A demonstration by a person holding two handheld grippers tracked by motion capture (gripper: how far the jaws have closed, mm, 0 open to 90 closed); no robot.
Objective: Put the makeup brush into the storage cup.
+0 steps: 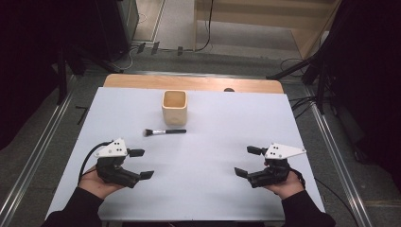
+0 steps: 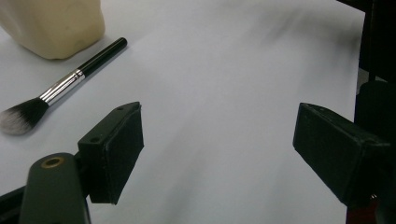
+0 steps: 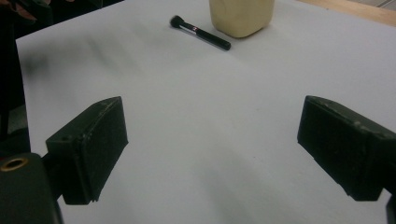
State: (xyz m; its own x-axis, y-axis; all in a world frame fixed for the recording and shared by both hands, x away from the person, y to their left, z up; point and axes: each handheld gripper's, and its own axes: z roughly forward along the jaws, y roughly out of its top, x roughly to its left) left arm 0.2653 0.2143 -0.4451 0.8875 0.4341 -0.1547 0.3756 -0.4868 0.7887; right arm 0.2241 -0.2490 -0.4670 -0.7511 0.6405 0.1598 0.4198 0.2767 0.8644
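Left gripper [image 1: 141,164] low over the near left of the table [image 1: 213,189], cradled in an upturned hand [image 1: 97,183], jaws spread wide, nothing between them. Pointed inward toward the middle of the white sheet rather than at any object, so probably a resting pose before a reach. In the left gripper view, bare white sheet between the two black pads [image 2: 122,149], with the brush off to the upper left.

Further in, near the middle, brush [image 1: 164,131] lying flat on the sheet, bristles toward the left, black handle toward the right. Set crosswise to the person, so the slim handle could be pinched from above by either gripper. Just behind it, cream cup [image 1: 174,107] standing upright, mouth open and looking empty. Brush just in front of the cup, close beside it in the gripper views, though whether touching cannot be told. Likely pairing, as a judgement: brush to be lifted and stood in the cup, hence the open mouth facing up and the brush laid within easy reach of it.

Right gripper [image 1: 248,162] low over the near right of the table, held the same way in the other hand [image 1: 283,187], jaws likewise wide apart and empty. Also aimed inward, mirroring the left. Both well apart from the brush, neither nearer by much; no grasp begun.
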